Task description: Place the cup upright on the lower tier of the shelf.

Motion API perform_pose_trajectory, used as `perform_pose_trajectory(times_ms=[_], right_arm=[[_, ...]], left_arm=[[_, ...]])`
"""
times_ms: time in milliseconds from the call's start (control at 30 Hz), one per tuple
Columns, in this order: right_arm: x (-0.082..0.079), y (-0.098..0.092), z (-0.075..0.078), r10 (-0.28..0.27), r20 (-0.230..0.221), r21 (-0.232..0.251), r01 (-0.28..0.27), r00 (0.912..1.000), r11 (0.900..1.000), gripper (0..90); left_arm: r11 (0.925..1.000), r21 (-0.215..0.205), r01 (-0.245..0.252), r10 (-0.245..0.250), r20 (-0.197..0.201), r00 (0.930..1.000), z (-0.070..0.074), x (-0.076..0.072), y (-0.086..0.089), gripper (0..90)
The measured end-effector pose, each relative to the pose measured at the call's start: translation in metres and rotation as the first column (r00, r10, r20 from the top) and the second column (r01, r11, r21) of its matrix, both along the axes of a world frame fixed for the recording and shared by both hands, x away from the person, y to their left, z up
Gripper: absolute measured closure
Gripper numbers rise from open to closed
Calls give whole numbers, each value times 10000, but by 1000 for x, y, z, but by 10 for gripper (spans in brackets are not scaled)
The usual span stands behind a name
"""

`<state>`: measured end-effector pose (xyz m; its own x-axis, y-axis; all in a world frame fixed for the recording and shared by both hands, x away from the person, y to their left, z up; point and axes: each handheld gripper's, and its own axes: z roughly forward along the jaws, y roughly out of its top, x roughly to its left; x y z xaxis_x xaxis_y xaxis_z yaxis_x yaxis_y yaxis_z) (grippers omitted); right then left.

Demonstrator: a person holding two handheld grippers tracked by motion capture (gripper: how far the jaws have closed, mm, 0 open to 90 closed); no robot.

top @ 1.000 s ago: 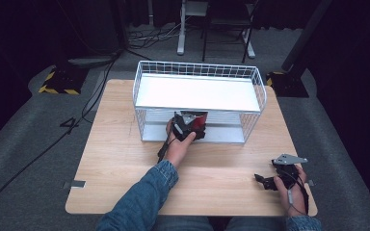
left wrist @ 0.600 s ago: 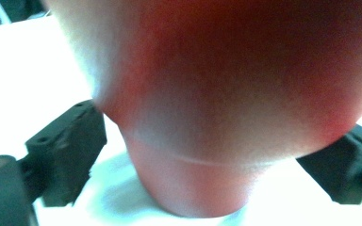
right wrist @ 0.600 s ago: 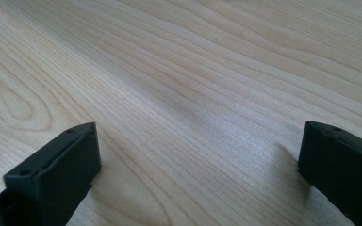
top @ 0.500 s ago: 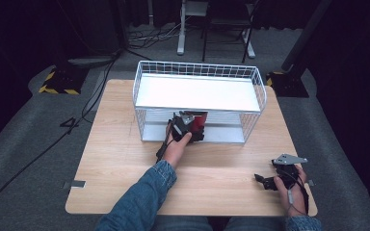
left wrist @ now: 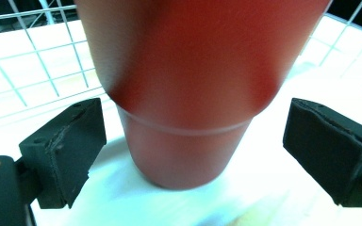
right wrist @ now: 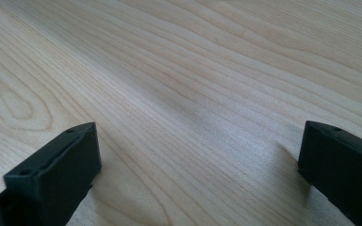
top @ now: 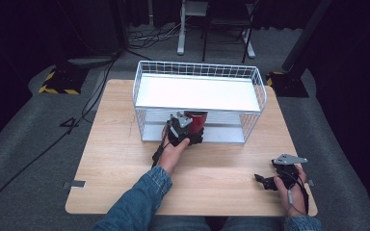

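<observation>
From above, the white wire basket (top: 200,94) sits mid-table (top: 115,144), and the red cup (top: 196,120) stands on its lower shelf at the front opening. The left gripper (top: 183,130) is right at that cup; the right gripper (top: 282,175) rests well off toward the table's near corner.

Along the left gripper (left wrist: 188,155), the jaws have just been opening and now closing a little; the cup (left wrist: 188,94) stands between the pads (left wrist: 70,150), clear of both, basket mesh (left wrist: 37,70) behind.

Along the right gripper (right wrist: 193,165), jaws spread wide over bare wood (right wrist: 193,70), nothing in them.
</observation>
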<state>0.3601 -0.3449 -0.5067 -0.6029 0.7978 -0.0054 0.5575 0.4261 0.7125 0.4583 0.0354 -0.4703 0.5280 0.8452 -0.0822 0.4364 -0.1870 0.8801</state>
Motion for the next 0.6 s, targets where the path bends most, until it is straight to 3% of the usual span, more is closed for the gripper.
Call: perform_pose_trajectory(times_ms=[133, 267, 333, 500, 600], right_arm=[[0, 0, 0, 0, -1, -1, 0, 10000, 10000, 1], [0, 0, 0, 0, 1, 0, 0, 10000, 10000, 1], [0, 0, 0, 0, -2, 1, 0, 10000, 10000, 1], [0, 0, 0, 0, -8, 4, 0, 10000, 10000, 1], [0, 0, 0, -1, -4, 1, 1, 10000, 10000, 1]], left_arm=[[10000, -72, 9, -8, 189, 9998, 7, -13, 7, 76], [9995, 307, -55, 44, 364, 9993, 14, -27, 15, 99], [9997, 235, -34, 21, 533, 9986, 19, -36, 20, 118], [9989, 220, 403, -420, 854, 9955, 31, -56, 35, 121], [9970, 552, 551, -597, 843, 9947, 36, -65, 45, 137]])
